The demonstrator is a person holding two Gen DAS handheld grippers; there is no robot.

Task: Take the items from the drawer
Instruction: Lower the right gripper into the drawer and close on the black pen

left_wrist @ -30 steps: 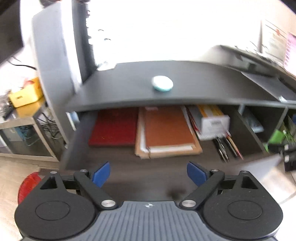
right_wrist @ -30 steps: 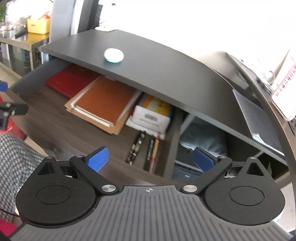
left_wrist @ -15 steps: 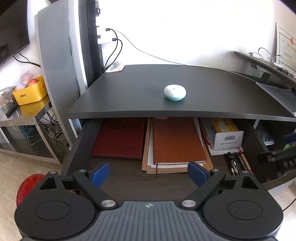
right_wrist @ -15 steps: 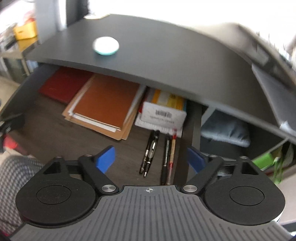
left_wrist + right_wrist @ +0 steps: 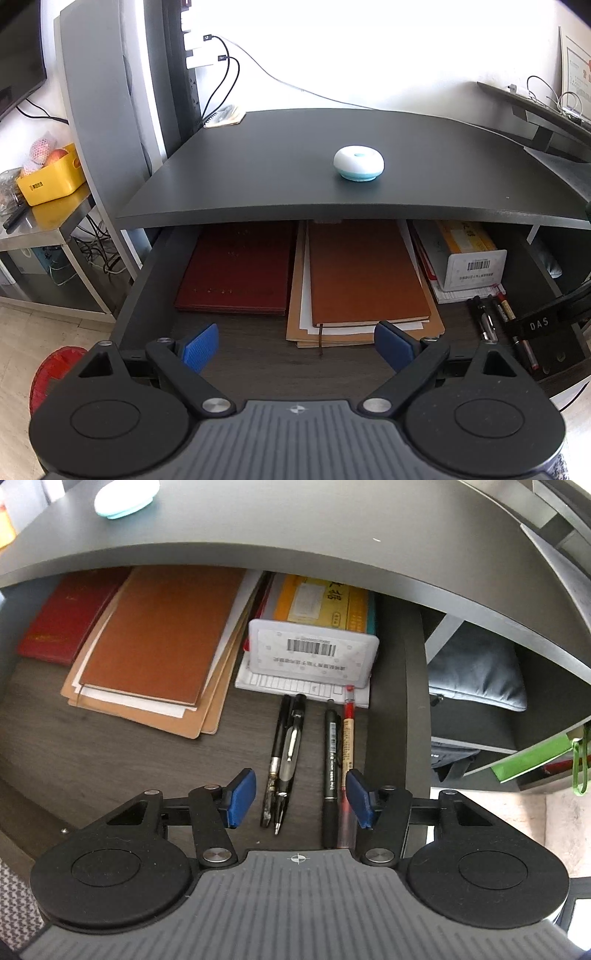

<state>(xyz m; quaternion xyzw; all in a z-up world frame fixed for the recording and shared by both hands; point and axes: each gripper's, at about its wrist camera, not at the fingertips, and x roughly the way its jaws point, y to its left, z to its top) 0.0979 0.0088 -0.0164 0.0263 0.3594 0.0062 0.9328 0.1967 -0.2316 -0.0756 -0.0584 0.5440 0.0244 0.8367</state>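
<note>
The dark drawer [image 5: 236, 369] is pulled out under a black desk top [image 5: 295, 177]. It holds a red book [image 5: 236, 269], a brown notebook [image 5: 362, 273] on tan folders and papers, a barcoded box [image 5: 314, 653], and several pens [image 5: 286, 757]. My right gripper [image 5: 301, 799] is open, low over the pens, its blue pads either side of them; a black marker [image 5: 331, 760] and a red pen [image 5: 347, 734] lie by the right pad. It shows at the right edge of the left wrist view [image 5: 543, 332]. My left gripper [image 5: 295, 345] is open over the drawer's front.
A white and teal puck [image 5: 359, 163] sits on the desk top. A yellow bin [image 5: 51, 177] stands on a steel table at the left. Shelves with a grey pouch [image 5: 476, 672] and a green bag [image 5: 532, 760] lie right of the drawer.
My right gripper has moved down and forward into the drawer, from above the desk edge to close over the pens. My left gripper has steadied and moved slightly nearer.
</note>
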